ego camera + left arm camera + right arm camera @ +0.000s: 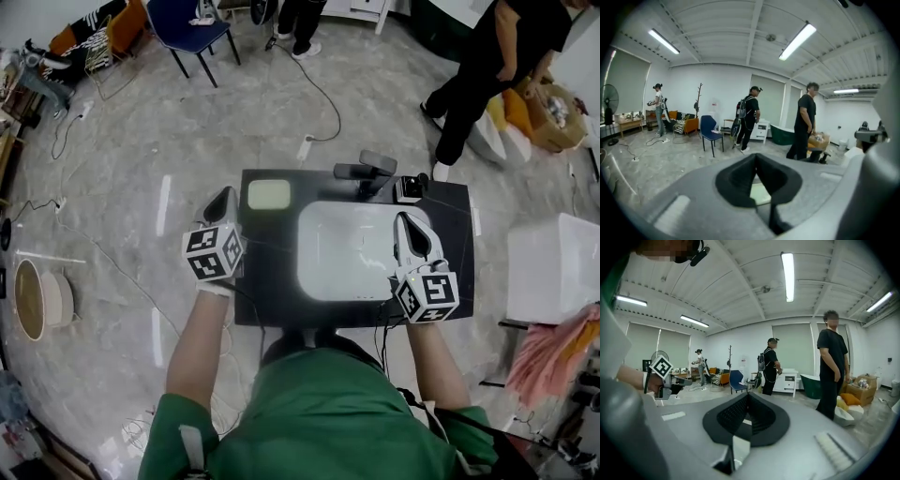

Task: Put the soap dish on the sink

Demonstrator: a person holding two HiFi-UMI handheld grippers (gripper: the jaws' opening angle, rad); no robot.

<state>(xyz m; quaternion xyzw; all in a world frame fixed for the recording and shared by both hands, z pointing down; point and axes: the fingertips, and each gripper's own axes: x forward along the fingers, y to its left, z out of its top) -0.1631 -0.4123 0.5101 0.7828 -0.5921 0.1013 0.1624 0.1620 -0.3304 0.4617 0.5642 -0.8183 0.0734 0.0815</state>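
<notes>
The soap dish, a pale green rounded square, lies on the black countertop at its far left corner, beside the white sink basin. My left gripper hovers just left of the dish with its jaws shut and nothing in them. In the left gripper view the jaws meet at the tip, and a sliver of the dish shows below them. My right gripper hangs over the basin's right rim, shut and empty. The right gripper view shows its ribbed pads closed together.
A grey faucet and a small dark item sit at the counter's far edge. A person in black stands at the far right. A white box stands to the right, a blue chair beyond, and cables lie on the floor.
</notes>
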